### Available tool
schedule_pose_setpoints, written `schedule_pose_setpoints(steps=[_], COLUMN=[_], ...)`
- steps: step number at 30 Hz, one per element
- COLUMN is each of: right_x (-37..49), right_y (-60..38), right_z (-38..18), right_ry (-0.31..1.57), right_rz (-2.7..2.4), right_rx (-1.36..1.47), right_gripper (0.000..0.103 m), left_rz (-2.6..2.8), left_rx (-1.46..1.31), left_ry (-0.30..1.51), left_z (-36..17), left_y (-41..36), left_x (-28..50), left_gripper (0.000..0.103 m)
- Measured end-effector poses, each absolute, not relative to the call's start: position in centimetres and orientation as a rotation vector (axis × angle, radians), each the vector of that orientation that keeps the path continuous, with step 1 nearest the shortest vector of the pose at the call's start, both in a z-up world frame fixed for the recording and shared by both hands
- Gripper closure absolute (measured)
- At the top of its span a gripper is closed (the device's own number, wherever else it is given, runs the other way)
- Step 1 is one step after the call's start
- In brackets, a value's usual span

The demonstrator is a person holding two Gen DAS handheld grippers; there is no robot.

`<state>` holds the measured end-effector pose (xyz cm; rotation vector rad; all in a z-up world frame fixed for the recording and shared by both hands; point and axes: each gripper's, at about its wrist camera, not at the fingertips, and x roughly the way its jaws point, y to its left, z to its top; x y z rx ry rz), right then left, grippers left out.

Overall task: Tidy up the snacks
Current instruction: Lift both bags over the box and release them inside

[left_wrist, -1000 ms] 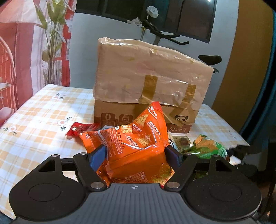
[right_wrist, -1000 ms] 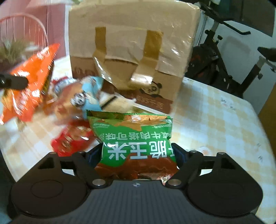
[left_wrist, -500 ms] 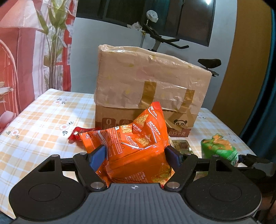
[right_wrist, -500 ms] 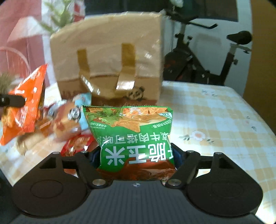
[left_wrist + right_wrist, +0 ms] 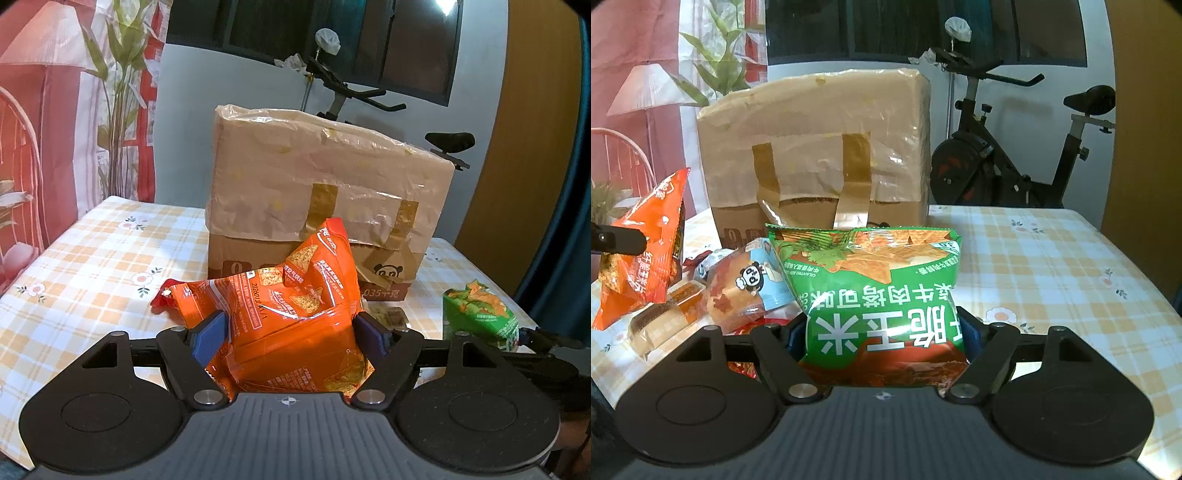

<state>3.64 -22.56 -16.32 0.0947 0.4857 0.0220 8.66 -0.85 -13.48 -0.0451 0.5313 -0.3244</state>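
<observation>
Crumpled orange chip bag (image 5: 295, 317) and upside-down green chip bag (image 5: 882, 306), both held aloft.

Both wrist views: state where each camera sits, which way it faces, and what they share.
Left wrist: on the left gripper, facing the taped box across the table; its fingers clamp the orange bag.
Right wrist: on the right gripper, facing the same box; its fingers clamp the green bag.
Shared: box, both bags, exercise bike.
</observation>
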Motion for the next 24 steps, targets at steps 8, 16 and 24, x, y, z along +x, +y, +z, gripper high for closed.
schedule_pose_setpoints(steps=[8,16,24], right_x=[3.7,6.1,11.4], right_y=[-23.4,-23.5,-23.2], right_z=[-13.5,-7.2,-0.4], right_ry=[0.394,0.261,0.145], right_rz=[0.009,0.045,0.098], right_rx=[0.102,0.059,0.034], right_gripper=[0.025,0.025,0.025], left_rz=[-0.301,-0.333,-0.376], left_rx=[-0.034,-0.021,0.006], left_ry=[0.442,0.324,0.258], left_z=[-10.9,-5.3,-0.6], left_y=[-0.1,-0.7,-2.8], left_x=[9.3,12.8,17.6], left_gripper=[0.025,0.025,0.025])
